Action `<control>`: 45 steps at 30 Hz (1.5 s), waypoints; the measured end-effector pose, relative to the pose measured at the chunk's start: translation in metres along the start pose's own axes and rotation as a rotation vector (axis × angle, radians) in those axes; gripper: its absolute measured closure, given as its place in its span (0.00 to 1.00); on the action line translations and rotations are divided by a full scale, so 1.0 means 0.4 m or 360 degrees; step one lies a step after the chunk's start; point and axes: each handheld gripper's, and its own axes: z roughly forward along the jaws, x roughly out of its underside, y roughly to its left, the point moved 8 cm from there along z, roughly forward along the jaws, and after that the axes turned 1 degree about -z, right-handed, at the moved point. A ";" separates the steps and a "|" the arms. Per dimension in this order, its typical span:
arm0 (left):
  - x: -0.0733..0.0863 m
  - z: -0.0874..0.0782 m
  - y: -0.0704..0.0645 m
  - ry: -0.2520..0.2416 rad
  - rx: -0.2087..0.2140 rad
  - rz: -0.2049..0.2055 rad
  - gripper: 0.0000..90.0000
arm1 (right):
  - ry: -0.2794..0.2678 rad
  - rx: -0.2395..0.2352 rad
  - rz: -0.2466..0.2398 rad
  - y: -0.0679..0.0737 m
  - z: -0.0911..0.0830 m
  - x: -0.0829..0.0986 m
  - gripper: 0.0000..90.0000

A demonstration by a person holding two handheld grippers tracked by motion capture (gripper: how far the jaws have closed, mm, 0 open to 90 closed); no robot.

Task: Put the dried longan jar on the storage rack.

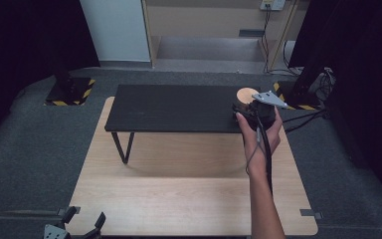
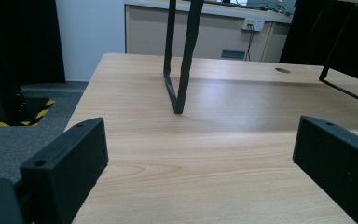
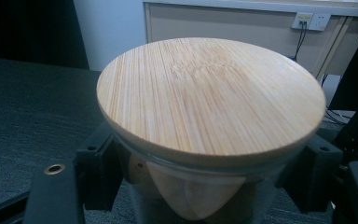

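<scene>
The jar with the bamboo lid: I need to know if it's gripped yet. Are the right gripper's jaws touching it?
Touching. In the right gripper view, both black jaws of the right gripper press against the glass sides of the jar just under its bamboo lid.

My wood table (image 1: pixel 179 199) is light and stands on grey carpet (image 1: pixel 30 149). A black shelf (image 1: pixel 174 107) on thin black legs (image 1: pixel 124 148) stands on its far part. A jar (image 3: pixel 205 196) with a round wood lid (image 1: pixel 245 94) sits on the shelf's far right corner. My left claw (image 1: pixel 82 224) lies at the table's near left edge.
</scene>
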 end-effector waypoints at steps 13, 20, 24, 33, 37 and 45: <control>0.000 -0.001 0.001 0.0007 0.0016 -0.0004 0.02 | -0.0051 0.0003 0.0003 0.002 0.006 0.010 0.02; -0.001 -0.002 0.004 0.0005 0.0013 -0.0004 0.02 | -0.0041 -0.0006 -0.0003 0.003 0.005 0.009 0.01; -0.002 -0.002 0.004 0.0005 0.0015 -0.0003 0.02 | -0.0045 -0.0013 0.0005 0.000 0.002 0.008 0.01; -0.004 -0.004 0.004 0.0004 0.0022 -0.0001 0.02 | -0.0053 -0.0030 0.0009 0.001 -0.012 0.007 0.01; -0.005 -0.008 0.005 -0.0003 0.0017 -0.0005 0.02 | -0.0056 -0.0029 0.0005 0.003 -0.020 0.007 0.01; -0.008 -0.015 0.005 -0.0011 0.0019 -0.0011 0.02 | -0.0087 -0.0027 0.0027 0.005 -0.064 0.021 0.01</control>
